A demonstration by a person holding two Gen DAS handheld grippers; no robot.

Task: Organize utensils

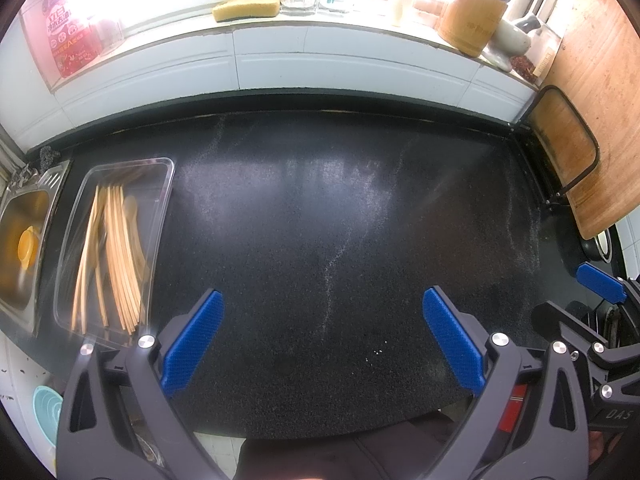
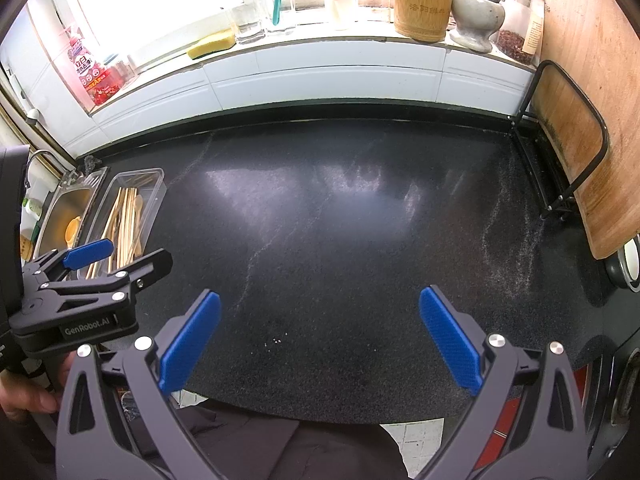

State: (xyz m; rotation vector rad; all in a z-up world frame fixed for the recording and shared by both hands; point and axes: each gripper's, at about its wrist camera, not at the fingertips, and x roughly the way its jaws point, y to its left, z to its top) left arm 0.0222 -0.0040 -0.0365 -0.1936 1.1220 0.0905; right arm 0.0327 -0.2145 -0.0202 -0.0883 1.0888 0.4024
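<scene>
Many pale wooden chopsticks [image 1: 112,256] and a wooden spoon [image 1: 131,208] lie in the clear plastic tray [image 1: 160,216] at nine o'clock; the speckled black counter [image 1: 320,220] looks bare, sorting seemingly complete. Left gripper [image 1: 322,338] and right gripper [image 2: 320,338] gape wide, holding nothing.

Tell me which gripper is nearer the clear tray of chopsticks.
Left. The left gripper hangs open just right of the clear tray at its near end; the right gripper, also open, is farther right over the bare counter.
</scene>
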